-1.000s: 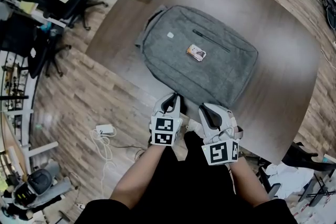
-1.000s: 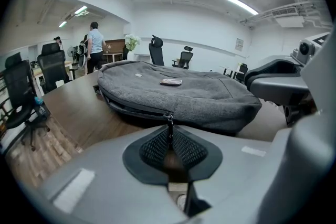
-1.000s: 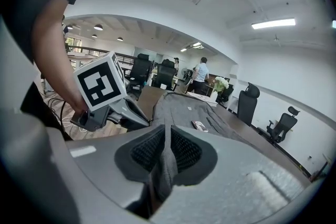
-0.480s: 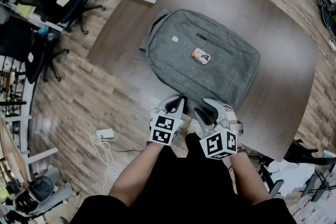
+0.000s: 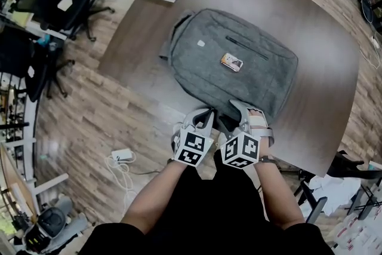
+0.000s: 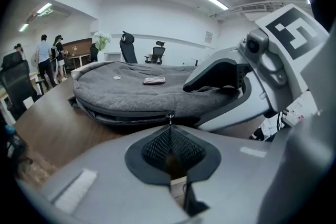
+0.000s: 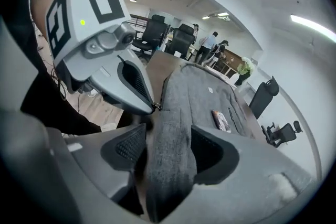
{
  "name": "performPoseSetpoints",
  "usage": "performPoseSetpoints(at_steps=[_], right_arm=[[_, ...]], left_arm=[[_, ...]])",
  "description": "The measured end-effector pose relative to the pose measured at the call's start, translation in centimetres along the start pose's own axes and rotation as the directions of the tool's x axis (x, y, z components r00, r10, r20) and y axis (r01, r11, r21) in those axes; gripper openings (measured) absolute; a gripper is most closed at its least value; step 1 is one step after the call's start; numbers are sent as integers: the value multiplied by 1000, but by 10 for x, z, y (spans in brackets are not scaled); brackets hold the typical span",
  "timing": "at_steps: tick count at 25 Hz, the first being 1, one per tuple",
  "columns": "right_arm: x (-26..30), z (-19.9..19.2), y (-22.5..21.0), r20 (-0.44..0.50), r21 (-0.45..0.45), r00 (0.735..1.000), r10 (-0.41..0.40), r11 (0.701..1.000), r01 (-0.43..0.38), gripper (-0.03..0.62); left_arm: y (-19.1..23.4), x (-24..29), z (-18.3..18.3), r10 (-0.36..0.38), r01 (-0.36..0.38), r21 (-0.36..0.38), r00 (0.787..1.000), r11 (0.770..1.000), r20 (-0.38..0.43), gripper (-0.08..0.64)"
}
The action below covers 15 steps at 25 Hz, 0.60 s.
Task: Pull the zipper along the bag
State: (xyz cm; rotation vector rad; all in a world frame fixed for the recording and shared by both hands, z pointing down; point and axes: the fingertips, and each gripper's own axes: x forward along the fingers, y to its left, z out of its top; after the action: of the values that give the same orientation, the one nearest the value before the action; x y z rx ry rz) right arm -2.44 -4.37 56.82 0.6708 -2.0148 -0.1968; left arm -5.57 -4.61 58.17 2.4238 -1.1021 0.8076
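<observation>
Two tongs at near edge of bag [image 5: 203, 63], frame centre: left tongs [image 5: 206, 112] clamped on pull [image 6: 169, 119]; right tongs [image 7: 168, 155] opening, bag edge between. Travel apparently unstarted; whole run left.

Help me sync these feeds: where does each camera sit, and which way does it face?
Head view: on the head, steeply down at the bag on the table; forearms, left gripper, right gripper show.
Left gripper view: on that gripper, across the bag; own jaws shut on the zipper pull.
Right gripper view: on that gripper, along the bag; own jaws opening, bag edge between.
All share the bag.
</observation>
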Motion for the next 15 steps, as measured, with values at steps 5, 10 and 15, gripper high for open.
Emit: performPoseSetpoints(at_steps=[5,10,15], right_arm=[[9,-3,-1,-49,-27,998,-26,999,25,201],[5,-5,-4,-46,-46,997,-69,997,67,124],[-1,-8,-5,-47,-63,996,-71,996,68,106]], left_arm=[[1,0,0,-23,24,35,1000,999,-13,18],[1,-1,3,-54,54,37,999,998,3,18],[14,-4,0,-48,48,0,999,999,10,18]])
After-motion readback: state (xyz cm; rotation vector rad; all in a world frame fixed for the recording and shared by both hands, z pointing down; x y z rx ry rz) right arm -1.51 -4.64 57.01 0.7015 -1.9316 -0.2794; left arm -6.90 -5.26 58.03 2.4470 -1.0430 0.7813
